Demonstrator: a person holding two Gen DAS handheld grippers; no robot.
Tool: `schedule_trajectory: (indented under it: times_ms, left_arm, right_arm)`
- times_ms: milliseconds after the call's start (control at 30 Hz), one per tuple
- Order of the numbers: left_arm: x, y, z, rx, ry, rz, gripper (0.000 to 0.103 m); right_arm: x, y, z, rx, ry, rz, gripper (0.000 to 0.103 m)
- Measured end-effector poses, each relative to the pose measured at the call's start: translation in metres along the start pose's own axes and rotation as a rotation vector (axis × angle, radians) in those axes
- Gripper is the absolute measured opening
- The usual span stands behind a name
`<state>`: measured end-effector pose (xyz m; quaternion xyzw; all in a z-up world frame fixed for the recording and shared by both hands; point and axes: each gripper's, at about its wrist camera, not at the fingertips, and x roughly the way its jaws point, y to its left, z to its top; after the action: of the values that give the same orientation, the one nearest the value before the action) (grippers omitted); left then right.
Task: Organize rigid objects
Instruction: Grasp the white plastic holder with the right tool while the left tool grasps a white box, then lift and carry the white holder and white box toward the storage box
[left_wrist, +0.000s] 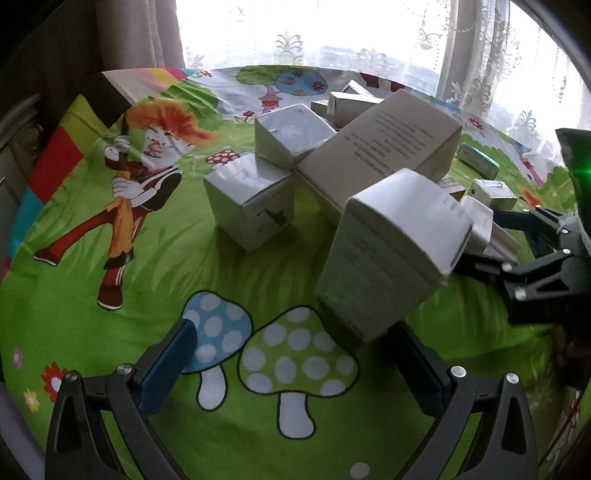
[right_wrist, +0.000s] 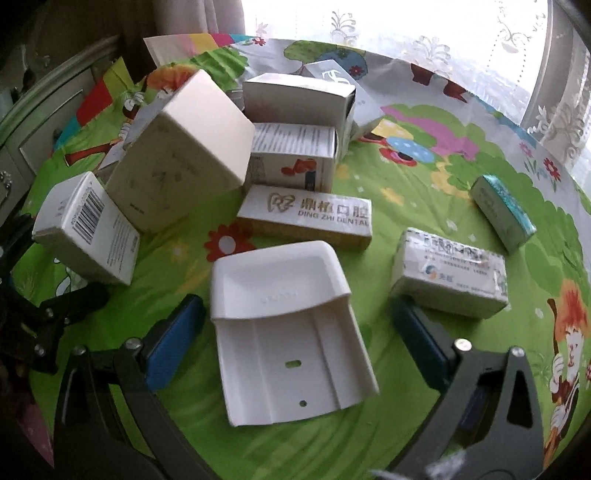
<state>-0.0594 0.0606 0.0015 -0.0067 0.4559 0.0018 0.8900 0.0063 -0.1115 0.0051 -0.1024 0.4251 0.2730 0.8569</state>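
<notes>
Straddling a white plastic holder with right gripper spread wide, pads not touching, hovering left gripper open over cartoon tablecloth beside a barcoded white box.

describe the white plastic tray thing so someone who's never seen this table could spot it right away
Start at the round table covered by the bright green cartoon cloth. Nearest the right tool, between its blue pads, lies a white moulded plastic holder, just below the long gold-edged dental box. Unlike the closed cardboard boxes around it, it is an open shell with a curved lip, ribs and small holes.
</notes>
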Motion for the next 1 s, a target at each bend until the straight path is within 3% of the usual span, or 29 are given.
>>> schedule_trajectory:
  times_ms: [33,67,267,433,500,600,767,1000]
  left_arm:
    - [-0.001,0.000,-0.001,-0.002,-0.002,-0.001,0.103]
    - [0.001,0.001,0.000,-0.002,-0.004,-0.002,0.103]
    - [-0.007,-0.009,-0.003,0.032,-0.035,-0.035,0.103]
    - [-0.011,-0.035,0.018,0.108,-0.086,-0.057,0.099]
    - [-0.005,-0.041,0.022,0.102,-0.075,-0.070,0.057]
    - [-0.006,-0.039,0.016,0.025,-0.075,-0.119,0.055]
    - [-0.031,-0.038,-0.014,-0.010,-0.125,-0.214,0.055]
    - [-0.043,-0.027,-0.042,-0.057,-0.151,-0.266,0.055]
  right_arm:
    - [-0.006,0.002,-0.002,-0.005,-0.015,0.004,0.069]
    - [-0.011,0.003,-0.006,-0.006,-0.019,-0.002,0.067]
    - [-0.041,0.002,-0.043,0.037,-0.029,-0.032,0.067]
    - [-0.064,-0.003,-0.073,0.077,-0.030,-0.052,0.067]
    - [-0.064,-0.004,-0.074,0.082,-0.030,-0.056,0.067]
    - [-0.064,-0.003,-0.074,0.077,-0.029,-0.067,0.067]
    - [-0.064,-0.003,-0.074,0.078,-0.029,-0.067,0.067]
    - [-0.065,-0.003,-0.075,0.084,-0.031,-0.075,0.067]
